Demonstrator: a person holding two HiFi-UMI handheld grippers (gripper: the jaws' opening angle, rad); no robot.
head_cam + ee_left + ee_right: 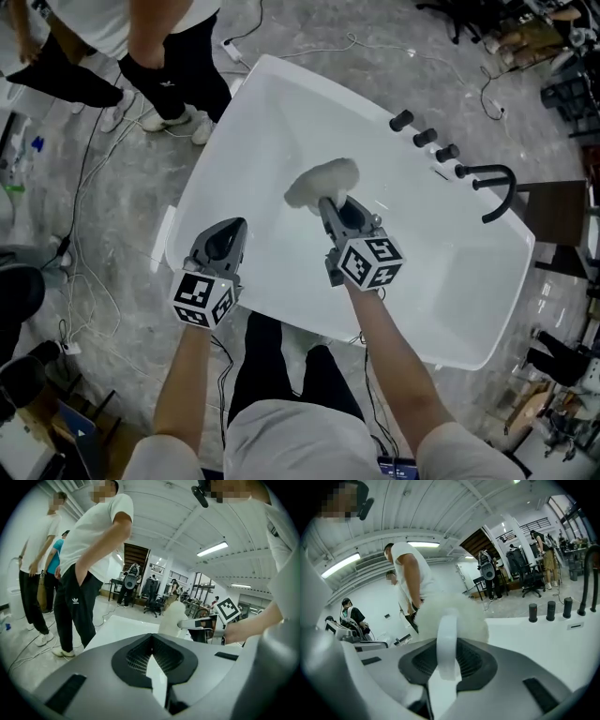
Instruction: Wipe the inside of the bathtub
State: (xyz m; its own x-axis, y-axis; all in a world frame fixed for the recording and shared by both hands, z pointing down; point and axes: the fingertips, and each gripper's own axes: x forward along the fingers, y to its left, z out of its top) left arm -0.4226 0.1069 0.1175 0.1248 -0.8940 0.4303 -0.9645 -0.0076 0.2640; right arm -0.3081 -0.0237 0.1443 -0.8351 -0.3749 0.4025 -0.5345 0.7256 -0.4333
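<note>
The white bathtub (281, 80) fills the middle of the head view. My right gripper (330, 208) is inside it, shut on the white handle (446, 644) of a fluffy white wiping pad (322, 181). The pad rests against the tub's inner surface toward the far left end and bulges just past the jaws (454, 611). My left gripper (228, 234) hovers over the near left rim, jaws together with nothing between them. In the left gripper view the pad (171, 618) and the right gripper's marker cube (227, 610) show to the right, beyond the tub (122, 627).
Three black knobs (424, 137) and a black curved faucet (495, 187) stand on the tub's far right ledge. People (159, 56) stand by the far left corner. Cables (84, 281) trail over the grey floor at left. Furniture crowds the right edge.
</note>
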